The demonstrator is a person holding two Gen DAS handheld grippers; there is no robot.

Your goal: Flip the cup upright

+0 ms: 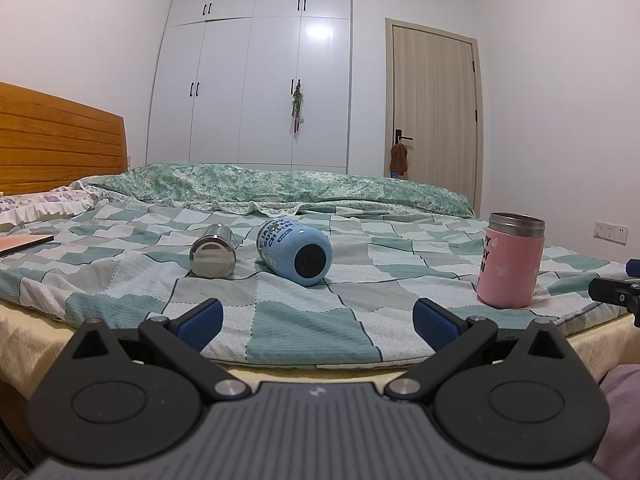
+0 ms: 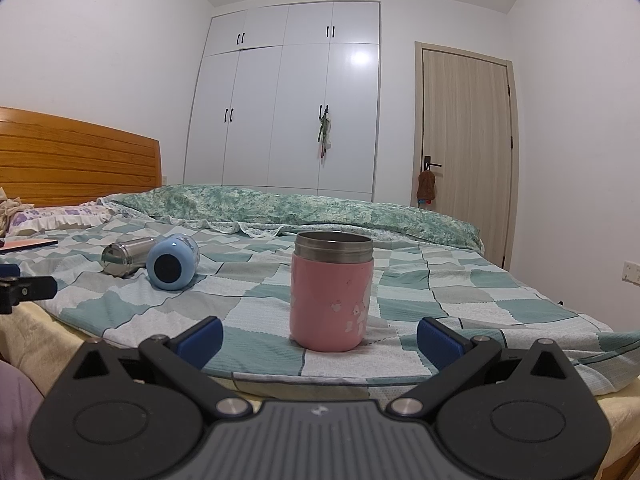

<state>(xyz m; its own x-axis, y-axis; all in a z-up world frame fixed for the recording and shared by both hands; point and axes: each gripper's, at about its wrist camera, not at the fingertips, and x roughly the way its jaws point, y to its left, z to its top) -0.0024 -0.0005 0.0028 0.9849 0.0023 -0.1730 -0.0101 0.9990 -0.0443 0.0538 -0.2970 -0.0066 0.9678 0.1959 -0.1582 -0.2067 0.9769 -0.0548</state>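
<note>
A pink cup [image 2: 331,298] with a steel rim stands upright on the checked bed cover, just beyond my open, empty right gripper [image 2: 319,338]; it shows at the right of the left wrist view [image 1: 510,261]. A light blue cup [image 1: 295,251] lies on its side, its dark base toward me, and a steel cup [image 1: 213,252] lies on its side left of it. Both lie some way beyond my open, empty left gripper [image 1: 318,324]. They show at the left of the right wrist view, blue [image 2: 173,262] and steel [image 2: 126,257].
A folded green quilt [image 1: 280,186] lies across the far side of the bed. A wooden headboard [image 1: 56,140] and a pillow [image 1: 48,202] are at left, with a pink book [image 1: 24,243] near them. A white wardrobe [image 1: 256,80] and a door [image 1: 436,112] stand behind.
</note>
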